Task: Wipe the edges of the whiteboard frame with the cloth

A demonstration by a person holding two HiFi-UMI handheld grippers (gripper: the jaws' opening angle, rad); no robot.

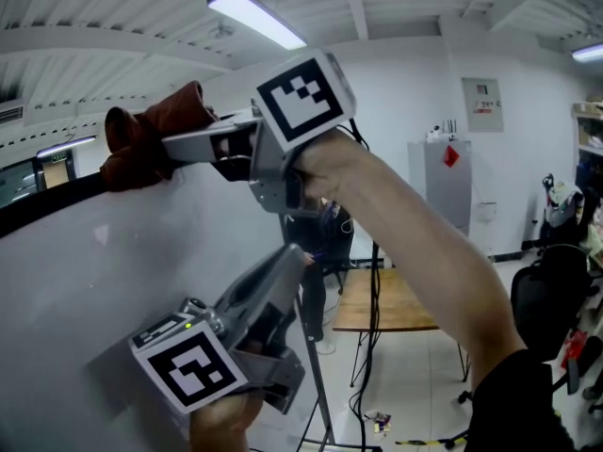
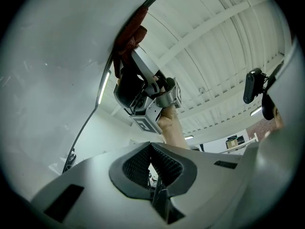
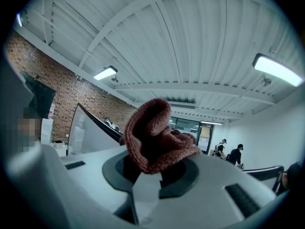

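Cloth (image 1: 146, 139) clamped in right tongs (image 1: 174, 149); head view: at frame (image 1: 47, 201); left tongs (image 2: 152, 166) together

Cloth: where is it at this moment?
Head view, upper left: the cloth is clamped in the right tongs, at the top edge of the whiteboard frame.

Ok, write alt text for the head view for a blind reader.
The right claw holds a reddish-brown knitted cloth on the whiteboard's dark upper frame. Lower down, the left claw, shut and empty, points up beside the white board.
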